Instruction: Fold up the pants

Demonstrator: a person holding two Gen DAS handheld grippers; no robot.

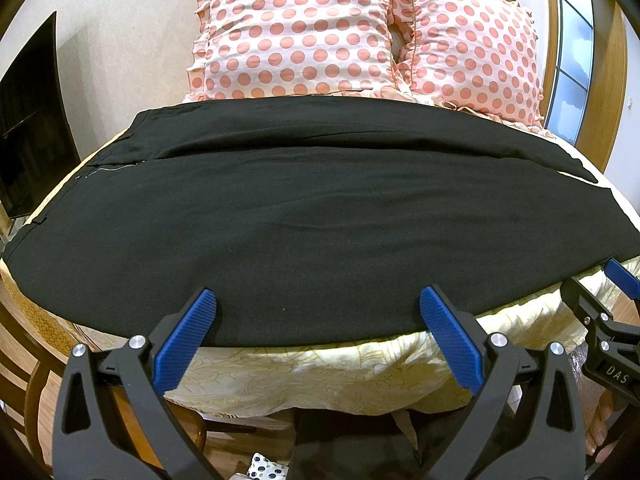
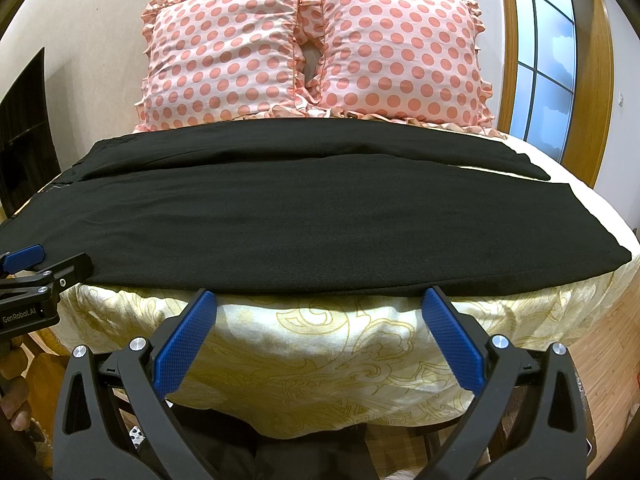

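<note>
Black pants: spread flat across the bed, both legs laid side by side, the far leg showing as a second band toward the pillows.
Long axis: runs from 9 o'clock to 3 o'clock in both wrist views, crosswise to the way both sets of jaws point.
Waist end: at 9 o'clock, where a zipper shows in the left wrist view.
Hem end: at 3 o'clock, where both legs end in cut edges on the bedsheet.
Near edge: the long side of the near leg lies along the bed's front edge, at 12 o'clock from both grippers.
Left gripper: jaws spread wide, holding nothing; the blue pads overlap the near edge of the cloth in its own view, though whether they touch it cannot be told.
Right gripper: jaws spread wide, holding nothing; tips just at the near edge, over the yellow-patterned sheet.
Which is nearer what: the left gripper sits toward the waist half, the right toward the hem half; each sees the other at the side of its view.
Judged step: neither has taken hold yet; the likely first fold is lengthwise, near leg carried to 12 o'clock over the far leg.
Polka-dot pillows: two, standing at 12 o'clock just beyond the far leg.
</note>
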